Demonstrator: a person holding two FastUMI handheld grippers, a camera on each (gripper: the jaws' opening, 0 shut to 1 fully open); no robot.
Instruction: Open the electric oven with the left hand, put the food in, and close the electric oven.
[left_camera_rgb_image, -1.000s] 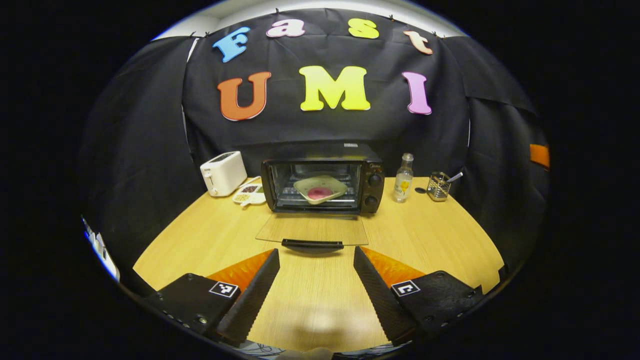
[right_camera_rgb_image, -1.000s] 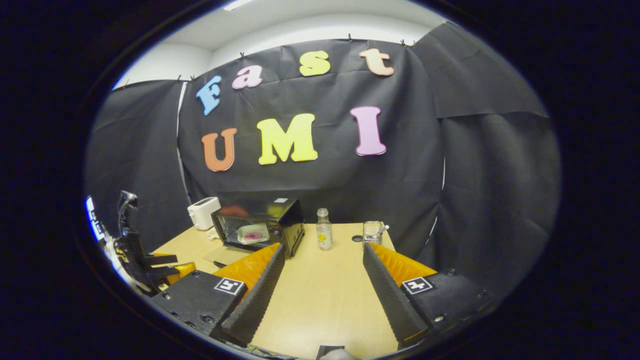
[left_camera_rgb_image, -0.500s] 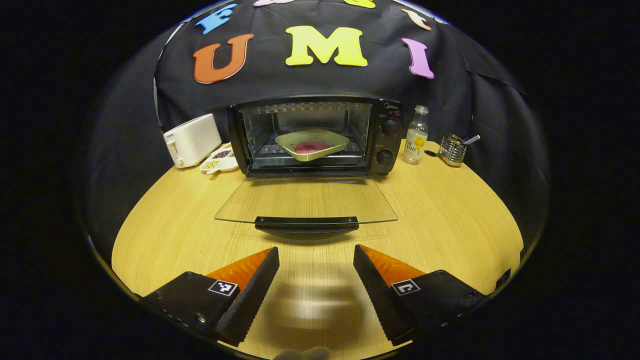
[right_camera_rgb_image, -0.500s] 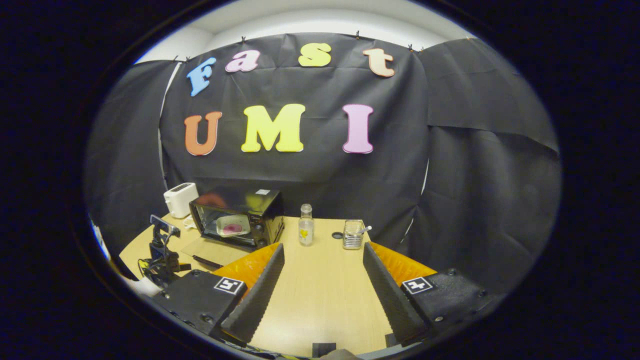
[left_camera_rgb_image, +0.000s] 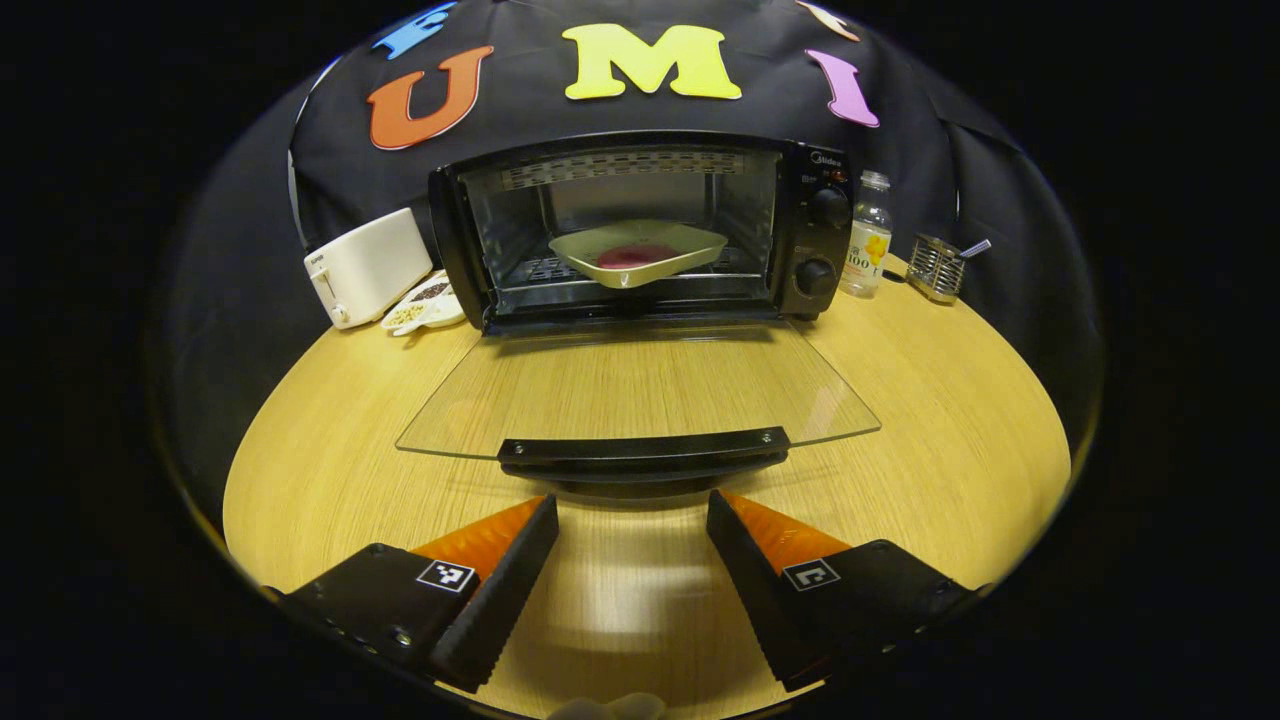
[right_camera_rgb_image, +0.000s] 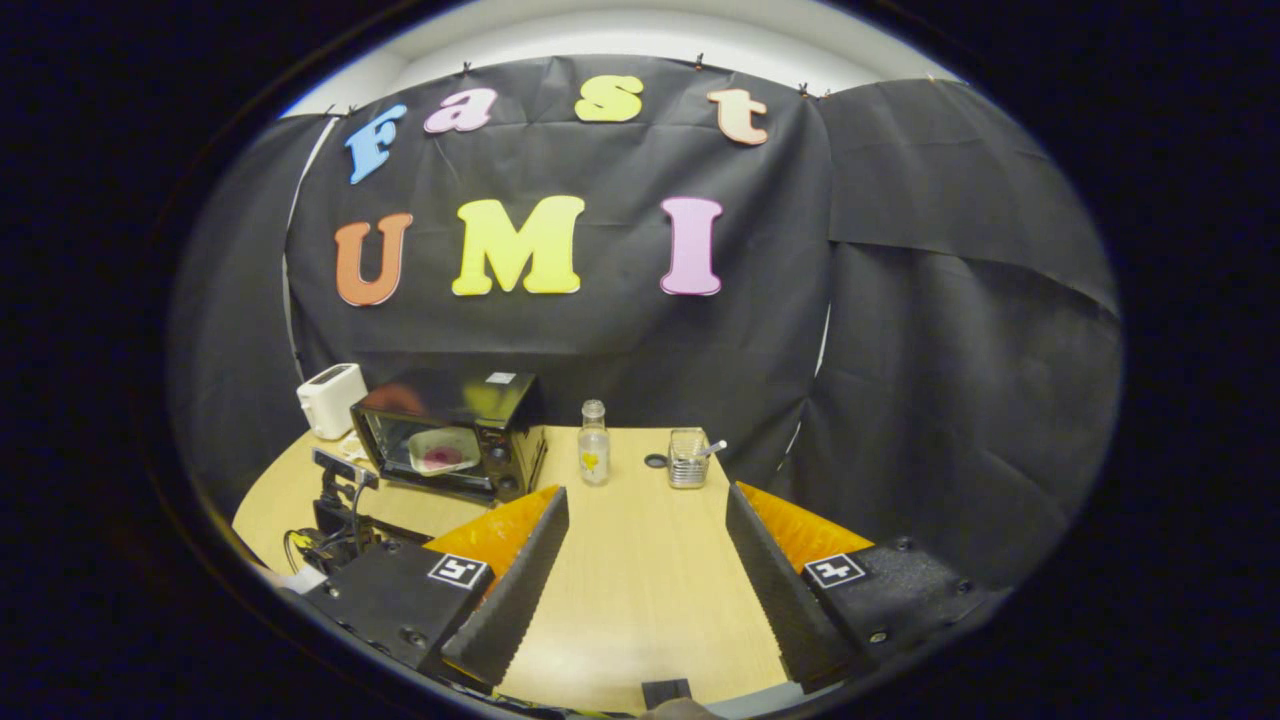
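Observation:
A black electric oven (left_camera_rgb_image: 640, 225) stands at the back of the wooden table, its glass door (left_camera_rgb_image: 640, 390) folded flat toward me. On the rack inside rests a pale square plate (left_camera_rgb_image: 638, 253) with a pink piece of food (left_camera_rgb_image: 636, 256). The door's black handle (left_camera_rgb_image: 642, 455) lies just ahead of my left gripper (left_camera_rgb_image: 632, 520), which is open and holds nothing. In the right gripper view the oven (right_camera_rgb_image: 450, 440) sits far off at the left, with the other gripper (right_camera_rgb_image: 340, 505) in front of it. My right gripper (right_camera_rgb_image: 645, 515) hangs open above the table, apart from everything.
Left of the oven stand a white toaster (left_camera_rgb_image: 368, 266) and a small divided dish (left_camera_rgb_image: 425, 305) of snacks. A glass bottle (left_camera_rgb_image: 868, 235) and a wire cutlery holder (left_camera_rgb_image: 938, 268) stand at its right. The round table's edge (left_camera_rgb_image: 240, 470) curves close on both sides.
My left gripper has moved forward and lower toward the open door's handle, so the oven looms much larger. The right gripper's view has swung slightly rightward; both stay open.

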